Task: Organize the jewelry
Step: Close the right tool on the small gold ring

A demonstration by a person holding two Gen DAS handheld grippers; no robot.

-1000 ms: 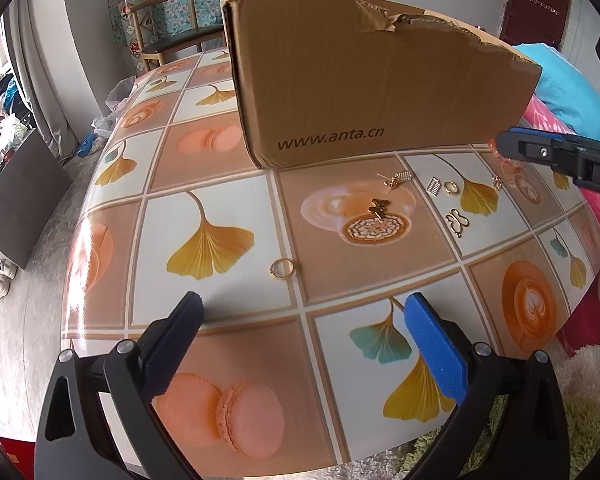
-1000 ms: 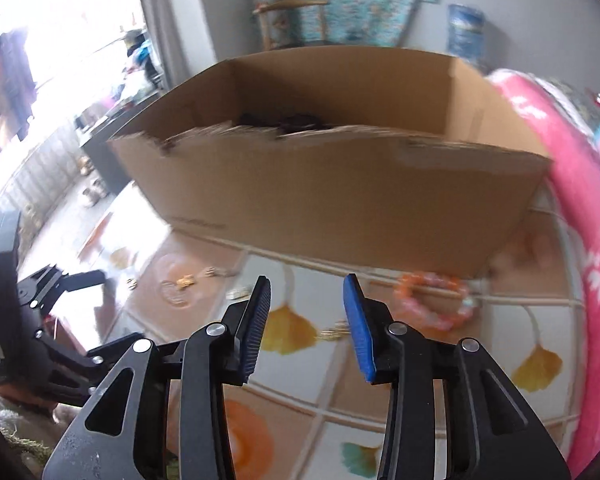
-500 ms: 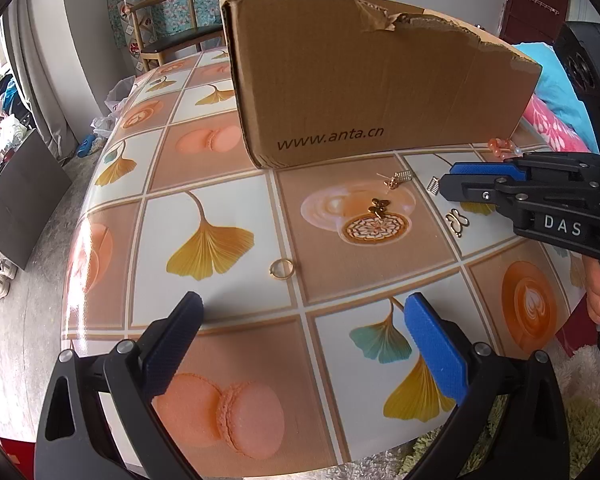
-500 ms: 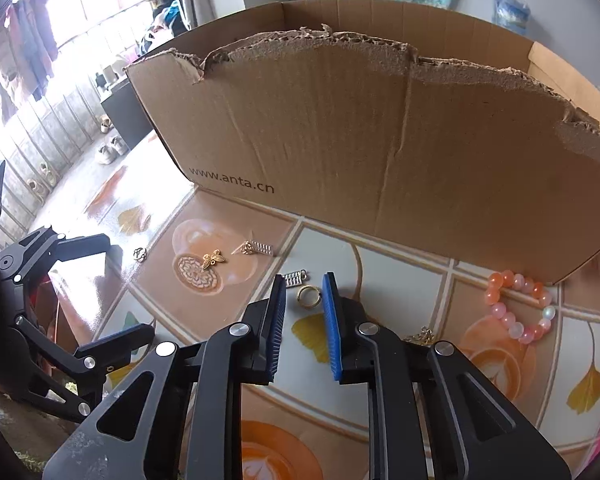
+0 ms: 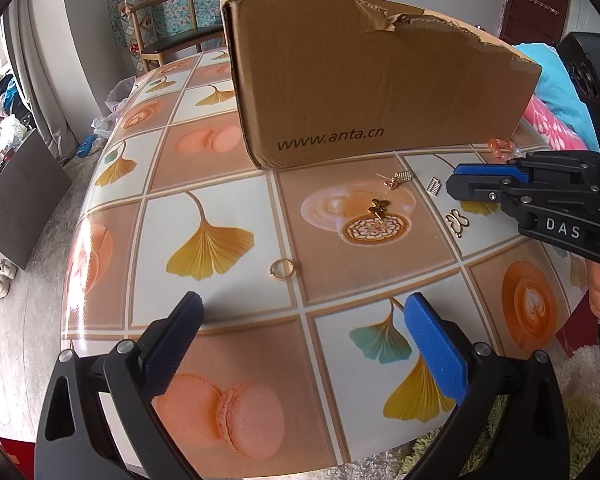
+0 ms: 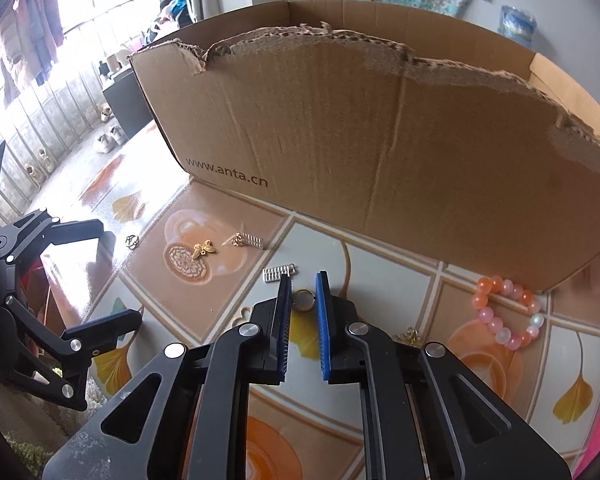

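Gold ring [image 6: 303, 300], lower centre of the right wrist frame, flat on the tablecloth [image 6: 380, 280]: light, stiff, slippery; take across its rim. Right gripper [image 6: 303, 292] jaws, just closing, bracket it, contact uncertain. Left gripper [image 5: 300, 344] jaws apart, empty, near another ring [image 5: 281, 269].

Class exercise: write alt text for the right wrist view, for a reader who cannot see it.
The right tongs have been closing around a small gold ring lying on a patterned tablecloth, pads beside it. Behind stands a torn cardboard box; a pink bead bracelet lies at right, small earrings at left.
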